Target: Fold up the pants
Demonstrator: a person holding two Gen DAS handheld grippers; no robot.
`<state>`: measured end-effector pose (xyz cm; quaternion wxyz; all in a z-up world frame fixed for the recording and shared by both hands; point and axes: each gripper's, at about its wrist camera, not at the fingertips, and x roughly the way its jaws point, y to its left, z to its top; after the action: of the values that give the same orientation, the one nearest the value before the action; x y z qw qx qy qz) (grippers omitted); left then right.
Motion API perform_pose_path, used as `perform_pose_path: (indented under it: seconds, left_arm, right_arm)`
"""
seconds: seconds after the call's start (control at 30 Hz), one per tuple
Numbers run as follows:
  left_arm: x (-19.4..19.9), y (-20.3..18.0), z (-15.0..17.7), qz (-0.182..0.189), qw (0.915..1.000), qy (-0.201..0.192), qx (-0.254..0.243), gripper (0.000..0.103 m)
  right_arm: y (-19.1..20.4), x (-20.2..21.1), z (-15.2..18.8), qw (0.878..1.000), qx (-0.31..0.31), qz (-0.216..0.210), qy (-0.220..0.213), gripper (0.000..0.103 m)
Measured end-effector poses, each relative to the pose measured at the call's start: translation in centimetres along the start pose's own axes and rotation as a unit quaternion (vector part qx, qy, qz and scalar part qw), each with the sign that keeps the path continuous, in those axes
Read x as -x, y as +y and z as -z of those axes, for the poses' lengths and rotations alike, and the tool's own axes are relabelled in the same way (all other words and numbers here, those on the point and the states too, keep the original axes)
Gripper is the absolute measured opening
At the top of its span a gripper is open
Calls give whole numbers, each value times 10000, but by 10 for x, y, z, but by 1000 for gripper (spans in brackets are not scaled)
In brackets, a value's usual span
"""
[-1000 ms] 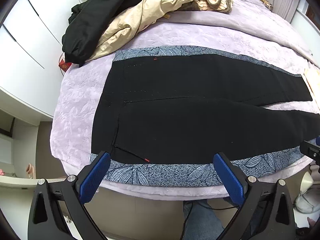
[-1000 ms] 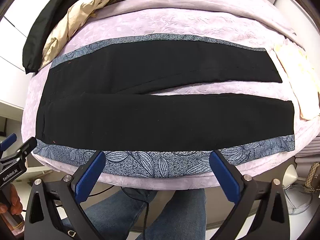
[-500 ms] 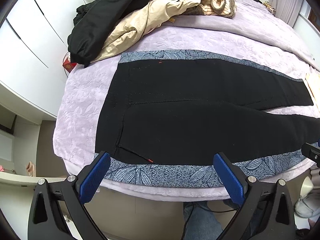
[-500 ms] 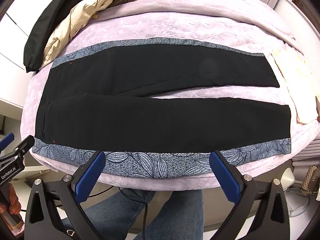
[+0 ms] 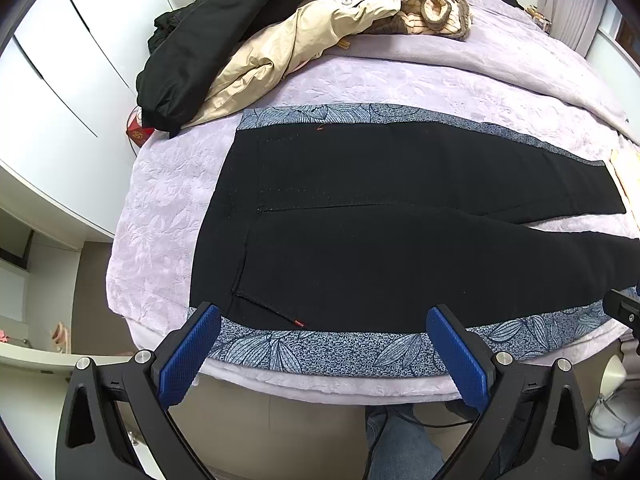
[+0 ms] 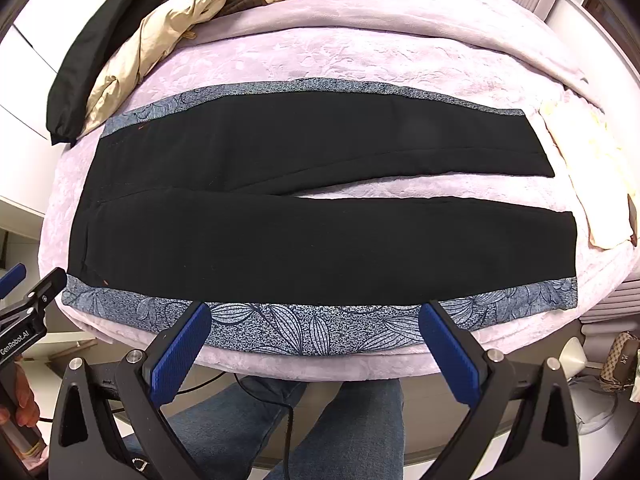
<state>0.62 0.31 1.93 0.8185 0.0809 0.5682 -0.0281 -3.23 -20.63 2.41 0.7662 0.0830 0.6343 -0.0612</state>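
Black pants (image 5: 380, 216) with blue leaf-patterned side stripes lie flat across the lilac bed, waist at the left, two legs running right with a gap between them; they also show in the right wrist view (image 6: 304, 208). My left gripper (image 5: 320, 334) is open and empty, hovering over the near patterned stripe by the waist. My right gripper (image 6: 314, 330) is open and empty over the near stripe mid-leg. The left gripper also shows at the left edge of the right wrist view (image 6: 32, 304).
A black jacket (image 5: 208, 40) and a beige coat (image 5: 288, 44) are piled at the far left of the bed (image 5: 160, 208). A pale yellow garment (image 6: 592, 168) lies by the leg hems. White wardrobe doors (image 5: 60, 80) stand left. The person's jeans-clad legs (image 6: 280, 428) are below.
Both grippers have moved slightly forward and lower toward the near edge of the pants; the pants look a little larger and lower in view. Nothing was grasped.
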Motion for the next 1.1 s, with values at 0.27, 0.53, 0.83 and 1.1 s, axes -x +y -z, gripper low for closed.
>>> perform_pose_path:
  seconds: [0.27, 0.53, 0.83, 1.1]
  left_arm:
    - [2, -1, 0, -13, 10000, -11, 23, 103]
    - [3, 2, 0, 5, 10000, -34, 62, 103]
    - [4, 3, 0, 63, 9999, -81, 97, 103]
    - [2, 2, -1, 72, 9999, -62, 111, 103]
  right_arm:
    - [1, 0, 0, 10000, 19, 26, 1, 103]
    - [3, 2, 0, 9999, 76, 75, -9, 103]
    - [6, 6, -1, 9998, 143, 138, -37, 103]
    - [10, 9, -2, 9995, 217, 224, -49, 103]
